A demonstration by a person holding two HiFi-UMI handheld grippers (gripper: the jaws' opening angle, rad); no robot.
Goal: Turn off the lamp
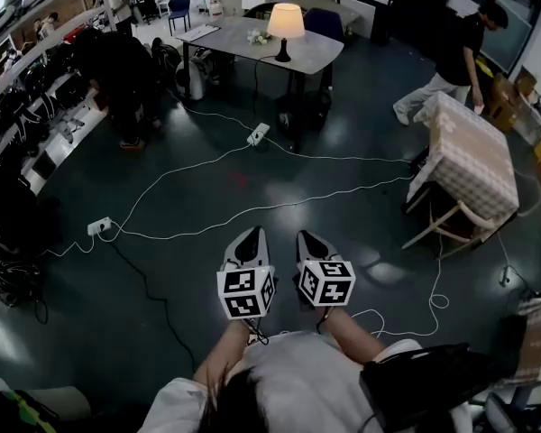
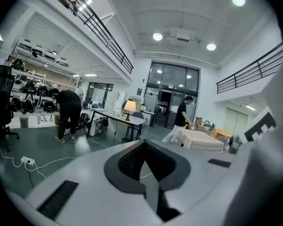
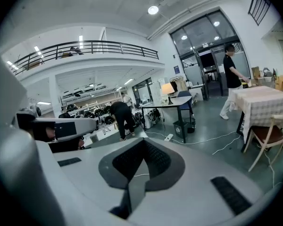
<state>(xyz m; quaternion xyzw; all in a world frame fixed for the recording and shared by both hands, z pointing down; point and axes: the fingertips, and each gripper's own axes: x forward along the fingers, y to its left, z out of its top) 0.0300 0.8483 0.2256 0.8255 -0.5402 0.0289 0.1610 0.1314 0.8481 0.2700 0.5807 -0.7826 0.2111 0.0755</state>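
My left tongs (image 1: 250,234) and right tongs (image 1: 307,238) are both together, empty. The lit table lamp (image 1: 285,25) stands far off on the counter (image 1: 329,50). It looks light and tippy, so I'd work at its base (image 1: 282,58), not the shade (image 1: 286,16).

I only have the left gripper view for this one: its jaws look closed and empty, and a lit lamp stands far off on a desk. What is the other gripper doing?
Observer: The right gripper is shut too, with nothing between its jaws.
Reviewer: Where does the lamp get its power?
Observer: In the head view a dark cable drops from the desk toward a white power strip lying on the floor in front of it.
Reviewer: Any furniture on the right that I am missing?
Observer: Yes, the right gripper view shows a wooden chair standing at the checked-cloth table.
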